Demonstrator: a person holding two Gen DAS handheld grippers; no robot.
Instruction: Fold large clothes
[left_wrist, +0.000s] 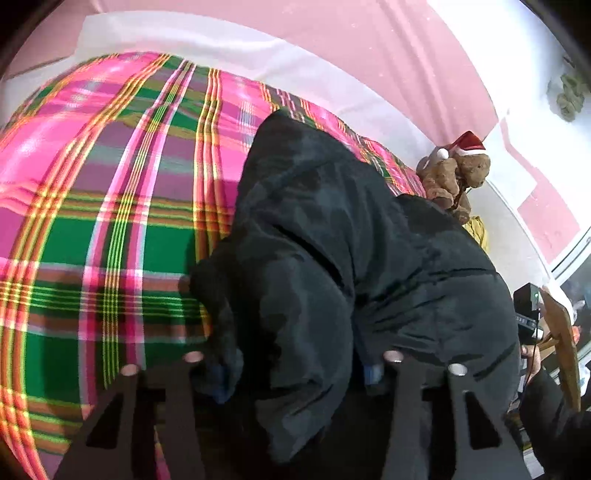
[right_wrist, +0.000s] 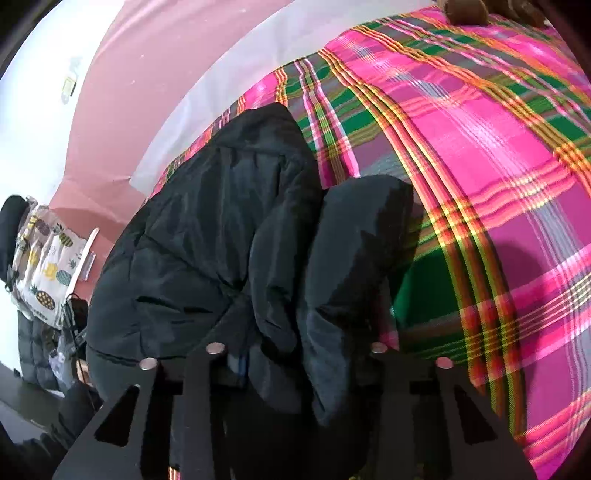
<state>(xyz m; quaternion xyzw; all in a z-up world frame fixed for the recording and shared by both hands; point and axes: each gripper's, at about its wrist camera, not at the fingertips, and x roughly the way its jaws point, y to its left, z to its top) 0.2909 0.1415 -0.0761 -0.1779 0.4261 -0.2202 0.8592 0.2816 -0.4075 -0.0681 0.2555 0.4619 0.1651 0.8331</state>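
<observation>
- One big black puffy quilted jacket here, lying bunched up on a bed with a pink, green and yellow plaid blanket. It runs from the near edge of the bed up toward the far edge by the wall.
- Left tool: its two black fingers sit wide apart with a thick wad of the jacket bulging up between them. Fabric touches both sides, so it looks like the tool is holding that fold, not squeezed tight together.
- Right tool: same deal, two fingers spread with a fat roll of jacket stuffed between them at the near edge of the bed. One rounded lump of the jacket folds over toward the plaid side.
- One brown teddy bear in a red and white Santa hat sits at the far edge of the bed, just beside the jacket's far end.
- One plain pink wall behind the bed, with a white strip of sheet showing along that far edge.
- One white pineapple-print cloth hangs off to the side in the right wrist view, well apart from the bed.
</observation>
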